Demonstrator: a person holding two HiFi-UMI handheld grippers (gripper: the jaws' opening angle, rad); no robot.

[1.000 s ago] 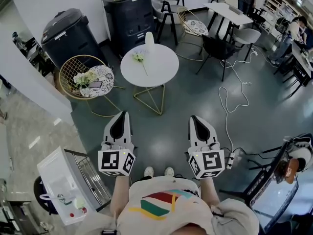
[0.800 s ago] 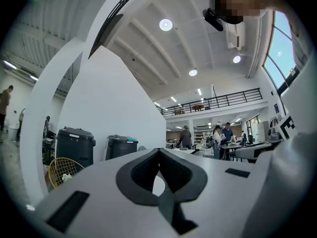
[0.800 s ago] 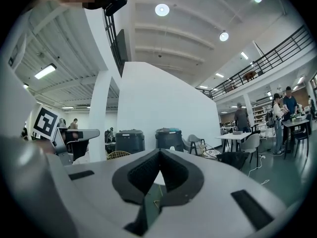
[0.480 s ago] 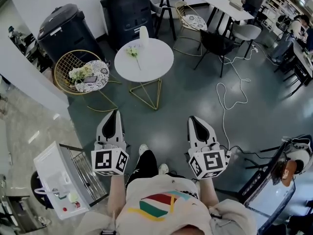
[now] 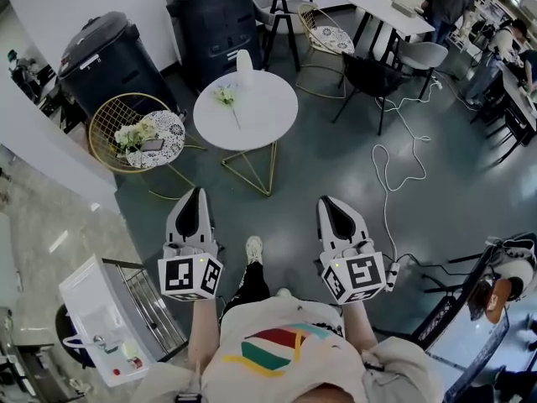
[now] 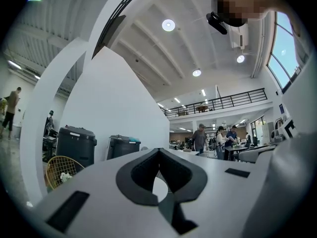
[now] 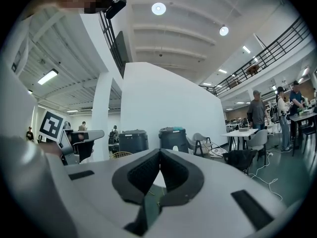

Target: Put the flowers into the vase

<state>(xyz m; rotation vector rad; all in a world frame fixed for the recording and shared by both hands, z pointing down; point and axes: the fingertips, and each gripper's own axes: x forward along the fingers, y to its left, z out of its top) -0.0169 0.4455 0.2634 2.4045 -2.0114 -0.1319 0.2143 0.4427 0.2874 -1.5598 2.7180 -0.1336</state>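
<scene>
Flower (image 5: 225, 98), a single stem with a pale bloom, lies flat on the round white table (image 5: 264, 116), near the white vase (image 5: 244, 65), which stands upright towards the table's far edge. A second bunch of flowers (image 5: 134, 133) rests on the seat of the gold wire chair (image 5: 102, 116) to the left of the table. The left gripper (image 5: 192, 194) and right gripper (image 5: 328, 201) are held level side by side over the bare floor, well apart from the table. In each gripper view the dark pads meet at the tips with nothing between them, so both pairs of jaws are closed and empty.

Probable hazards:
- **Stem pickup.** The stem lies flush on a smooth top. Jaws opened late or brought in too high would likely push it along, or off the rim, rather than close around it.
- **Vase stability.** The vase looks tall, narrow and light. A sideways nudge from a gripper or from the flower head during insertion could tip it, perhaps off the nearby edge.
- **Table base.** The top sits on a thin wire frame, and a knock from a leg on approach may shake both items.
- **Incomplete task.** The chair bunch may be overlooked.
</scene>
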